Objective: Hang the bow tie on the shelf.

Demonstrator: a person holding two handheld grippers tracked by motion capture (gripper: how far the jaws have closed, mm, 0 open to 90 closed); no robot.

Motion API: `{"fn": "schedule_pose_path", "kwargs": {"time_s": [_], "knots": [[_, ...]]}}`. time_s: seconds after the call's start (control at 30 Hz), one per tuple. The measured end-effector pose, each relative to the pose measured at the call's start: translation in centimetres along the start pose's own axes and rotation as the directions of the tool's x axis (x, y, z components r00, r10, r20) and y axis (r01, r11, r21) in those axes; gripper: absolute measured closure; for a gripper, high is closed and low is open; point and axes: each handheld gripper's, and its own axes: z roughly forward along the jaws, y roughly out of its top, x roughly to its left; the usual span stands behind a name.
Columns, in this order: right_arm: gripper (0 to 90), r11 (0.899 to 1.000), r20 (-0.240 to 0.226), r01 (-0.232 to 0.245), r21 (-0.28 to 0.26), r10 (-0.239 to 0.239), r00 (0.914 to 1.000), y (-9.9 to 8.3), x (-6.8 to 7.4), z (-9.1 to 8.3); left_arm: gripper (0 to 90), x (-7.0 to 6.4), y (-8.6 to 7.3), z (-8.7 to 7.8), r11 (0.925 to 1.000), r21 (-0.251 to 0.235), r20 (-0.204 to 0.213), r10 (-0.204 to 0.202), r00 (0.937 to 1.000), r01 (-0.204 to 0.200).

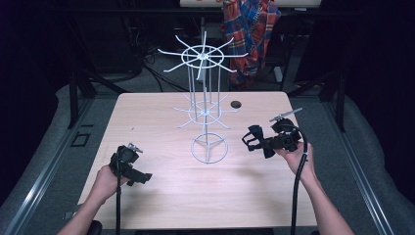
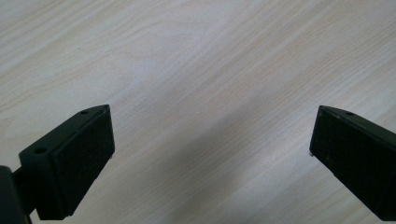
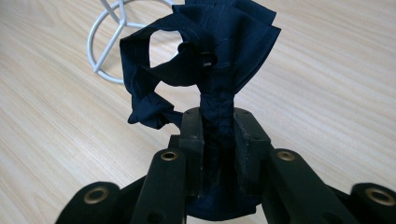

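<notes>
The right tool [image 1: 258, 140] is held above the table [image 1: 161, 196], to the right of the white wire rack [image 1: 205, 105]. The right hand [image 1: 293, 156] grips it from below and behind, forearm coming up from the bottom right, and the tool points leftward toward the rack's ring base. Its jaws stand narrow, pinched on a dark cloth [image 3: 210, 60]. In the right gripper view the cloth rises out from between the jaws in a gathered stem, then fans into folds above, with a twisted loop hanging to the left. The cloth hangs clear of the table, near the rack's base but apart from it.

The left tool [image 1: 142, 177] sits low over the near left part of the table. The left hand [image 1: 105, 183] holds it from the left side, forearm angled in from the bottom left, the tool tipped down and to the right. In the left gripper view its jaws stand wide apart with bare wood grain between them; whether they touch the table cannot be told.

A plaid cloth [image 1: 249, 34] hangs beyond the table's far edge.
</notes>
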Motion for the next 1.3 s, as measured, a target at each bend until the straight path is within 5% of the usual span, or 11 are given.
{"fn": "schedule_pose_path", "kwargs": {"time_s": [1.3], "knots": [[75.5,0.990,-0.079,-0.025,-0.139,0.014,0.9968,3.1,0.0,-1.8,0.1,-0.2,0.1,0.0,0.9998,0.007,0.010,0.016,0.9998,-0.016]]}}
